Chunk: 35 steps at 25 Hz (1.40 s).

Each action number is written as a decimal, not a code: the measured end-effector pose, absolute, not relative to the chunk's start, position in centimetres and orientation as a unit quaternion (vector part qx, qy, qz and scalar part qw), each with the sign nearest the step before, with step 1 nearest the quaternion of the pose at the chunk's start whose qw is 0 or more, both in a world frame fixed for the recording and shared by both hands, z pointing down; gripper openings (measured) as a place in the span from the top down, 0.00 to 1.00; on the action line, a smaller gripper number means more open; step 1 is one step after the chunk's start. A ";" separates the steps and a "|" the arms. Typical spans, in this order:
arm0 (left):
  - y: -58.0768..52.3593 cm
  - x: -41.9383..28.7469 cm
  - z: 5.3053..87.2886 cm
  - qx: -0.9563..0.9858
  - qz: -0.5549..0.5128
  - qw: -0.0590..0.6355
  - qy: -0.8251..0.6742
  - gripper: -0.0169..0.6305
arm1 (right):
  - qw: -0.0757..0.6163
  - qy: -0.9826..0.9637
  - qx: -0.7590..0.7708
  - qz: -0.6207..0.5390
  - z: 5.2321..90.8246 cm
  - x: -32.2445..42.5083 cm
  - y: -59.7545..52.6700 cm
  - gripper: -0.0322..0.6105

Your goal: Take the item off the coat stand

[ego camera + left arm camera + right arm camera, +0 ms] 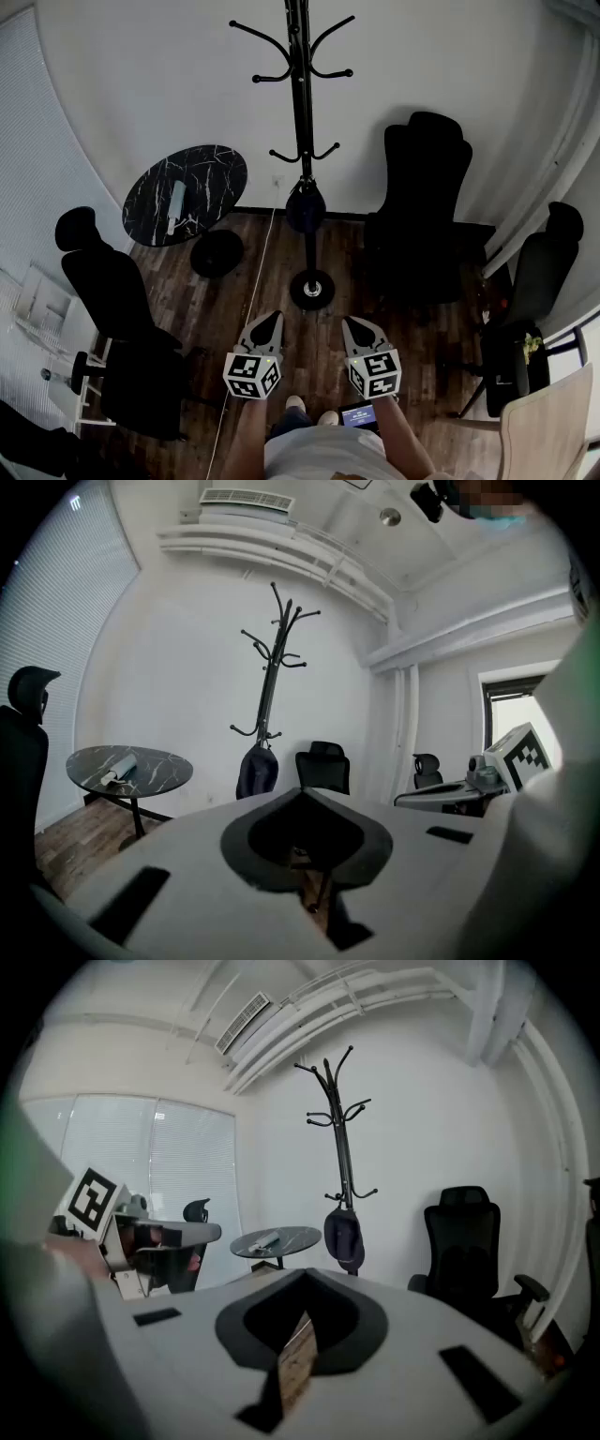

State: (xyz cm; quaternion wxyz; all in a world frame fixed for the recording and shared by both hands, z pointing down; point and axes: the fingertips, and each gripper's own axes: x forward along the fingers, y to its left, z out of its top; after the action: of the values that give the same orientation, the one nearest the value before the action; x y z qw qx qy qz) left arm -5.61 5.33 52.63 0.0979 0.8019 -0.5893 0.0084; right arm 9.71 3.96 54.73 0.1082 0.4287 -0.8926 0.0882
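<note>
The dark bag [306,206] hung upright from a low hook of the coat stand [301,94], far ahead and well apart from both grippers. The left gripper [270,322] and right gripper [352,324] were each pressed together and empty, flanking its line; neither looked clearly nearer

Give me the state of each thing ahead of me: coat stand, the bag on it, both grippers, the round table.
coat stand: upright, upper hooks bare
bag: hanging from a lower hook, not yet taken off
left gripper: shut, empty, short of the stand
right gripper: shut, empty, short of the stand
round table: standing, pale item lying on top
</note>
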 end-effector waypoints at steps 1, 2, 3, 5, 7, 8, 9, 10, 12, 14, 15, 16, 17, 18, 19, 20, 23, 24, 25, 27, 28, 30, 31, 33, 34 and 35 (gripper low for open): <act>5.4 -5.8 52.6 0.801 0.007 0.098 -0.590 0.94 | 0.109 -0.892 0.429 0.088 54.7 9.7 4.1 0.93; 5.6 -5.9 52.6 0.801 0.006 0.099 -0.591 0.94 | 0.110 -0.892 0.429 0.088 54.7 9.6 4.2 0.93; 5.7 -6.0 52.6 0.801 0.005 0.101 -0.591 0.94 | 0.111 -0.892 0.429 0.088 54.7 9.6 4.3 0.93; 5.7 -6.2 52.7 0.800 0.004 0.106 -0.591 0.94 | 0.115 -0.892 0.429 0.088 54.8 9.7 4.4 0.93; 5.6 -6.1 52.7 0.800 0.003 0.107 -0.591 0.94 | 0.118 -0.892 0.427 0.088 55.0 9.9 4.4 0.93; 5.6 -5.9 52.7 0.801 0.004 0.106 -0.590 0.94 | 0.118 -0.893 0.425 0.089 55.0 9.9 4.5 0.93; 5.5 -5.8 52.7 0.802 0.005 0.105 -0.588 0.94 | 0.117 -0.895 0.421 0.091 55.1 9.9 4.5 0.93; 5.4 -5.6 52.7 0.804 0.007 0.105 -0.586 0.94 | 0.115 -0.897 0.416 0.093 55.0 9.8 4.5 0.93; 5.2 -5.2 52.7 0.807 0.010 0.106 -0.581 0.94 | 0.110 -0.900 0.412 0.095 54.8 9.6 4.5 0.93; 5.3 -4.8 52.7 0.808 0.012 0.107 -0.579 0.94 | 0.103 -0.900 0.415 0.088 54.5 9.8 4.6 0.93; 5.4 -4.7 52.7 0.809 0.013 0.107 -0.579 0.94 | 0.098 -0.899 0.418 0.085 54.3 10.0 4.6 0.93; 5.6 -4.6 52.7 0.809 0.014 0.106 -0.578 0.94 | 0.093 -0.898 0.421 0.084 54.3 10.2 4.6 0.93; 5.7 -4.6 52.8 0.809 0.015 0.106 -0.578 0.94 | 0.089 -0.897 0.424 0.087 54.3 10.3 4.6 0.93; 5.8 -4.7 53.0 0.809 0.016 0.107 -0.578 0.94 | 0.089 -0.895 0.427 0.091 54.6 10.5 4.5 0.93; 5.8 -4.7 53.3 0.808 0.016 0.110 -0.579 0.94 | 0.090 -0.894 0.429 0.096 54.9 10.6 4.5 0.93; 5.8 -4.7 53.6 0.807 0.017 0.113 -0.579 0.94 | 0.093 -0.892 0.430 0.101 55.4 10.6 4.4 0.93; 5.2 -4.4 54.6 0.809 0.021 0.122 -0.574 0.94 | 0.096 -0.888 0.436 0.113 56.3 10.9 3.9 0.93; 4.6 -4.4 54.8 0.811 0.022 0.123 -0.572 0.94 | 0.094 -0.886 0.440 0.115 56.4 11.0 3.3 0.93; 3.9 -4.4 55.0 0.812 0.022 0.124 -0.569 0.94 | 0.092 -0.884 0.443 0.115 56.5 11.0 2.7 0.93; 2.2 -4.6 55.3 0.813 0.020 0.128 -0.567 0.94 | 0.093 -0.882 0.448 0.115 56.6 10.9 1.1 0.93; 1.3 -4.7 55.4 0.814 0.018 0.130 -0.566 0.94 | 0.096 -0.881 0.449 0.115 56.7 10.8 0.3 0.93; -0.6 -4.9 55.5 0.816 0.014 0.131 -0.563 0.94 | 0.100 -0.878 0.454 0.115 56.9 10.8 -1.4 0.93; -1.7 -5.1 55.4 0.817 0.012 0.132 -0.561 0.94 | 0.102 -0.876 0.456 0.116 56.9 10.7 -2.4 0.93; -4.0 -5.8 55.2 0.818 0.009 0.132 -0.560 0.94 | 0.105 -0.876 0.457 0.116 56.8 10.1 -4.6 0.93; -5.2 -6.2 55.0 0.818 0.007 0.131 -0.560 0.94 | 0.107 -0.876 0.456 0.116 56.8 9.7 -5.8 0.93; -6.4 -6.7 54.9 0.817 0.006 0.132 -0.561 0.94 | 0.109 -0.876 0.456 0.117 56.8 9.3 -6.9 0.93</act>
State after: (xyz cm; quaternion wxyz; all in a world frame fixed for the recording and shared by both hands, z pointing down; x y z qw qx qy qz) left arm -6.69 -6.43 54.89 0.1315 0.8174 -0.5608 0.0061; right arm 9.33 -6.88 56.85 0.1092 0.4559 -0.8756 0.1167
